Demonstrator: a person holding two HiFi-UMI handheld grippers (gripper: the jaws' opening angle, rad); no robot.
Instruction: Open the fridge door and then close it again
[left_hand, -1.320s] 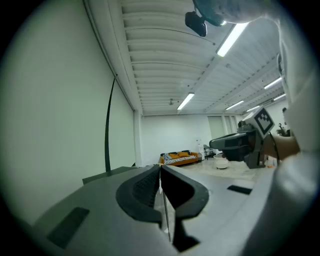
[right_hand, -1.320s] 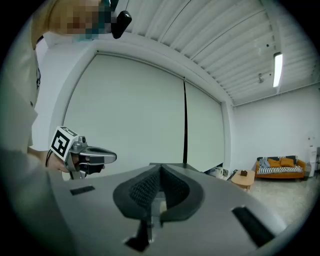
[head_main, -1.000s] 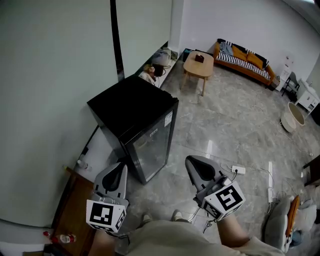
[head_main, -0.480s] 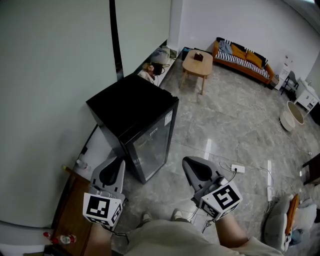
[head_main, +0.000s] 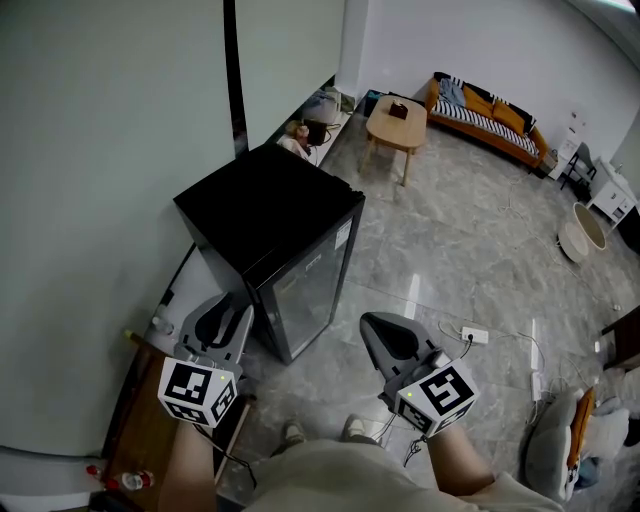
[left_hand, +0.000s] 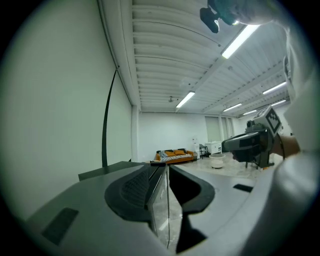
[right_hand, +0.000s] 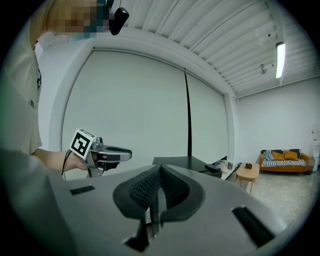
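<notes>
A small black fridge with a glass door stands by the left wall, its door closed. My left gripper is at the fridge's near left corner, and its jaws have just been opening. In the left gripper view the fridge shows through the gap of the left gripper with its door edge in line; the pads do not press on it. My right gripper hovers over the floor right of the fridge. The right gripper is shut and holds nothing.
A wooden coffee table and an orange sofa stand at the far end. A power strip with cables lies on the floor to the right. A low wooden board sits left of me. A white tub is far right.
My left gripper has moved forward to the fridge's near corner and its jaws have parted. The right gripper has drifted slightly left and stays shut.
</notes>
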